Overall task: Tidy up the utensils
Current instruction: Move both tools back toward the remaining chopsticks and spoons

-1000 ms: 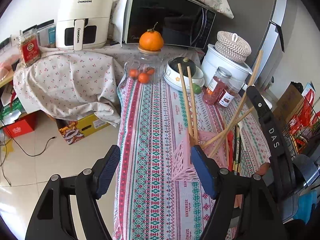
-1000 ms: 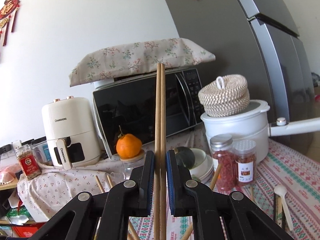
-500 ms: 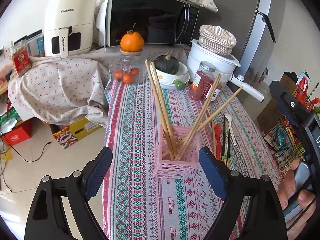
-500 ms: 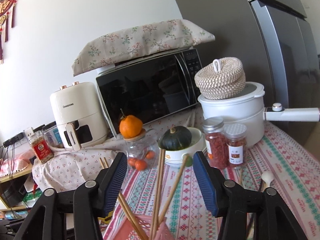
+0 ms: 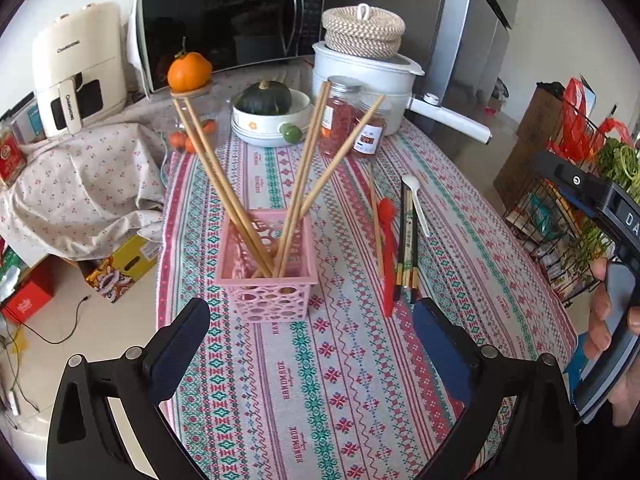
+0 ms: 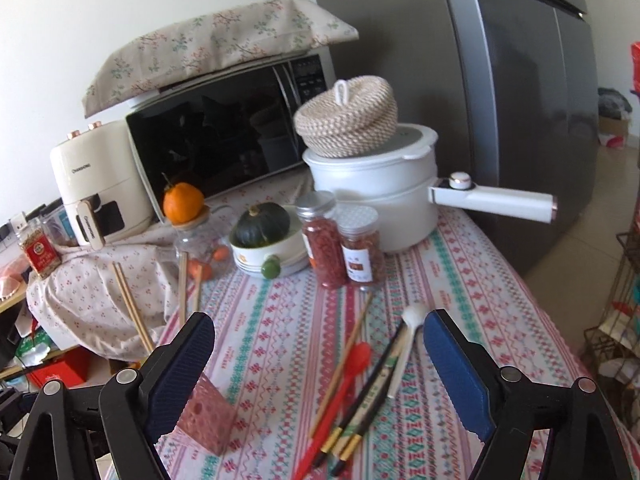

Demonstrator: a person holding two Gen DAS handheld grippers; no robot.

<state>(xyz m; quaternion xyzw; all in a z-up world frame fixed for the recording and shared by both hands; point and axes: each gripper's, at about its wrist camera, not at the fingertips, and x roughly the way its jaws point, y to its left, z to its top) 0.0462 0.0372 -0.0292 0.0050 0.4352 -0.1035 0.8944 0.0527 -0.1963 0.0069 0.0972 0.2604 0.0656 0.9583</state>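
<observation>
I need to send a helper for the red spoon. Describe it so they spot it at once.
Start at the pink basket holding the upright wooden chopsticks on the patterned tablecloth. Just to its right, a small bundle of utensils lies flat on the cloth. The red spoon lies among them beside a wooden chopstick, left of the dark chopsticks and white spoon, and is the only red one.

Left wrist camera looks steeply down over the table [image 5: 360, 380]; right wrist camera faces it lower, more level. Both share the microwave [image 5: 224, 24] and pink basket [image 5: 266, 276].
</observation>
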